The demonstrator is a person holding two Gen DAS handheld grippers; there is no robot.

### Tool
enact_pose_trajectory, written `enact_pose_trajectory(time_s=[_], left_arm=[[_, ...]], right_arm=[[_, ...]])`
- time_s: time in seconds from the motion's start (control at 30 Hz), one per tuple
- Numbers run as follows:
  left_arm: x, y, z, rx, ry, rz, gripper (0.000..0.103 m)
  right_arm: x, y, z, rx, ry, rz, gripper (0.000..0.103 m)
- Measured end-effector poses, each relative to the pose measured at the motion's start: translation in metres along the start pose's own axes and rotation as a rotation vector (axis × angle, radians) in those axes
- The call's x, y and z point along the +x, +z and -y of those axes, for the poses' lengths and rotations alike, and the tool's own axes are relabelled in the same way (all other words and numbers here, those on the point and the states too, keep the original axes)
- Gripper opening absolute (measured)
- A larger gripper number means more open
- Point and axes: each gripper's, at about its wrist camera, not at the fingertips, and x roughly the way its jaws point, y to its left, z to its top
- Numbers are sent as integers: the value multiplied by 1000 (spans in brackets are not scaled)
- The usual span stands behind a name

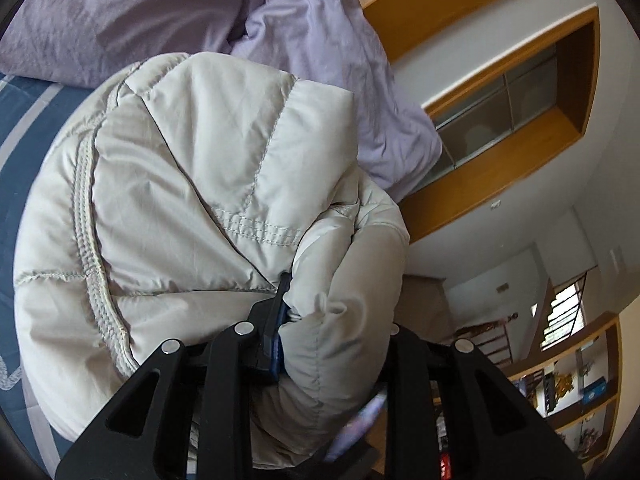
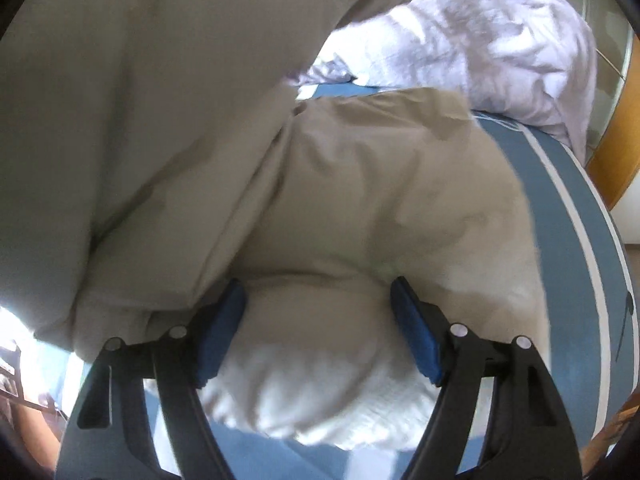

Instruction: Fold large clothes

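Left wrist view: beige quilted jacket [image 1: 192, 184] filling the centre and left of the frame, bunched into a puffy heap with seams and a ribbed zip edge curving down the left side. Left claw [image 1: 320, 332] at bottom centre, clamped on a thick fold of the jacket; one blue pad [image 1: 276, 340] visible pressing into the cloth, the other finger hidden behind the bulging fold. Blue bed cover with pale stripes [image 1: 24, 128] along the left edge, under the jacket. Lilac pillow [image 1: 120, 12] at upper left, lilac sheet [image 1: 344, 72] crumpled at upper centre. Wooden frame with glass panels [image 1: 520, 112] on a white wall at upper right, shelves [image 1: 576, 392] at lower right.

Right wrist view, blurred: same jacket [image 2: 320, 208] spread across the middle, a raised, shaded part [image 2: 140, 80] of it hanging over the upper left. Right claw [image 2: 318, 332] at bottom centre, spread wide, blue pads [image 2: 220, 336] either side of a pale puffy lump of the jacket; left pad touching or nearly touching the cloth, right pad close beside it; cannot tell whether either pad presses. Jacket resting on the blue striped bed cover [image 2: 568, 208], seen at right and along the bottom. Crumpled lilac sheet [image 2: 500, 40] at upper right.
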Motion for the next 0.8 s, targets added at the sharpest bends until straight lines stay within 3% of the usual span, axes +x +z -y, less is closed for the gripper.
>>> enact_pose_trajectory(time_s=[0.57, 0.8], left_arm=[[68, -25, 17, 139, 122, -144, 25], [79, -32, 26, 206, 172, -157, 29]], right_arm=[[-38, -28, 67, 93, -85, 39, 72], [-42, -43, 96, 179, -106, 15, 73]])
